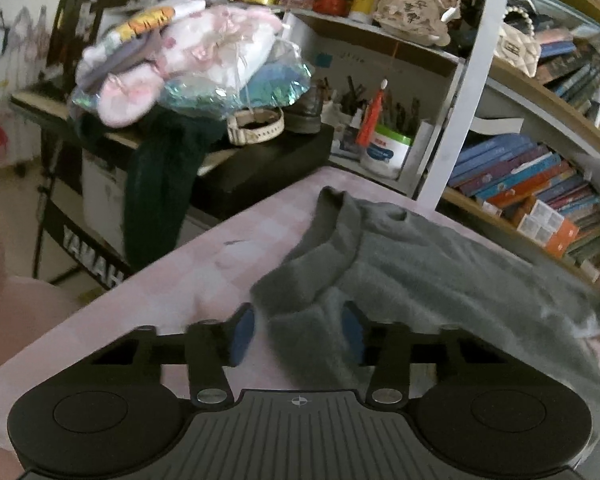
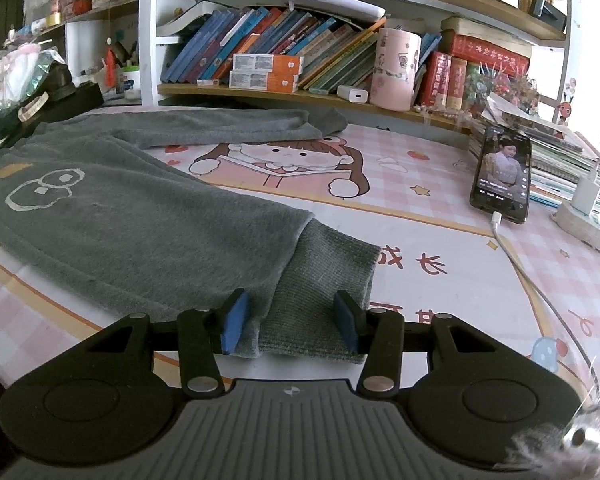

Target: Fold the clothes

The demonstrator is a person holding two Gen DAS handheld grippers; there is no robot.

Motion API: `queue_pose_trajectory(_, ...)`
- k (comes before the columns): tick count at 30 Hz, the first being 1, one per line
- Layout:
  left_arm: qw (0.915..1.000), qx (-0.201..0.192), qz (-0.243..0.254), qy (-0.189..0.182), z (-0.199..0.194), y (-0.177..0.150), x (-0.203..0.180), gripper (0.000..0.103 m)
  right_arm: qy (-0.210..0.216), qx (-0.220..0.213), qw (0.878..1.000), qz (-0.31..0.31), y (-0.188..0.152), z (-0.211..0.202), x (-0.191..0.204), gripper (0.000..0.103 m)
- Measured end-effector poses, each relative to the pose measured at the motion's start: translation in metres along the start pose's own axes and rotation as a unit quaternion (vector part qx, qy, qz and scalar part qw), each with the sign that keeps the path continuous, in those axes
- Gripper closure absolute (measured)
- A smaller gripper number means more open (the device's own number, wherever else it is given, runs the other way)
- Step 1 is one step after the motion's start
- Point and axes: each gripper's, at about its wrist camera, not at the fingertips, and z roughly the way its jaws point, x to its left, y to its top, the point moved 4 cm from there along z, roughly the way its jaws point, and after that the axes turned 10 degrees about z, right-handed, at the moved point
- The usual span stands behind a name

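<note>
A grey sweater (image 2: 112,216) with a white outline print lies spread on the pink cartoon table mat (image 2: 420,208). One sleeve (image 2: 228,126) lies along the far edge. My right gripper (image 2: 290,322) is open, its blue pads either side of the near sleeve's ribbed cuff (image 2: 324,280). In the left wrist view the sweater's neck and shoulder (image 1: 400,264) lie near the table's corner. My left gripper (image 1: 298,334) is open, with a fold of the grey fabric between its blue pads.
A phone (image 2: 502,176) leans on a stack of books at the right, its white cable (image 2: 516,256) trailing across the mat. Bookshelves (image 2: 300,52) line the back. A keyboard stand piled with clothes (image 1: 180,64) stands past the table's left edge.
</note>
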Motion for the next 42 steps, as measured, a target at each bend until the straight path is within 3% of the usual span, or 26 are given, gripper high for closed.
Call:
queue_pose_trajectory(5,0.9991,-0.011,-0.041,0.001,0.002,-0.005,0.012,0.088,0.003,0.006,1.0,-0.002,0.002,0.002,0.001,0.059)
queue_pose_trajectory(17,0.9969,-0.048,0.059,0.021,-0.031,0.021,-0.009,0.077,0.017,0.022,1.0,-0.007,0.007,0.007,-0.004,0.057)
queue_pose_trajectory(23,0.9909,-0.062,0.117,0.026,-0.044,0.035,-0.023,0.044,0.029,0.03,0.999,-0.019,0.016,0.001,-0.001,0.056)
queue_pose_trajectory(30,0.9764,-0.035,0.212,-0.017,-0.014,0.046,-0.071,0.034,0.059,0.033,0.995,-0.074,0.052,0.013,0.011,0.056)
queue_pose_trajectory(42,0.9361,-0.001,0.341,-0.085,0.033,0.067,-0.116,0.018,0.088,0.056,0.982,-0.158,0.16,0.087,0.003,0.054)
